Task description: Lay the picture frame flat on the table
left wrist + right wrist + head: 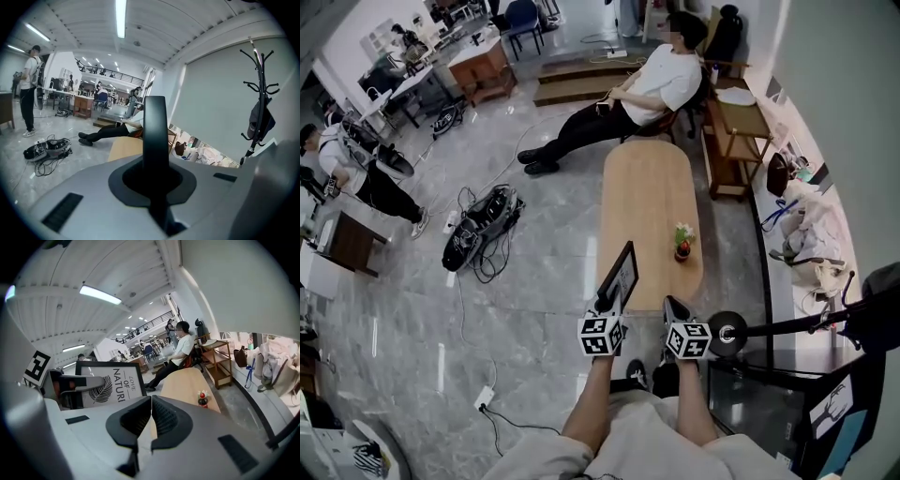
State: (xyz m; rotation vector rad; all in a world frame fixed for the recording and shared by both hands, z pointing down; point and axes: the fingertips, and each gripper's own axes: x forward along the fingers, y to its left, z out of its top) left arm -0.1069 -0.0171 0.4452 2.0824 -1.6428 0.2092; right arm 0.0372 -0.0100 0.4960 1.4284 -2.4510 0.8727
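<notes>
The left gripper [607, 305] is holding the picture frame [622, 273] upright above the worktop's [649, 202] near end, jaws clamped on its edge. The right gripper [679, 317] is waiting beside it, jaws together and empty. Laying the frame flat is not yet done.

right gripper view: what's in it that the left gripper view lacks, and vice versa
Right gripper view only: the leaf-print front of the black picture frame and a small red potted plant. Left gripper view only: that frame edge-on, clamped in the left gripper, and a black coat stand. Both: the light wooden table and a seated person.
</notes>
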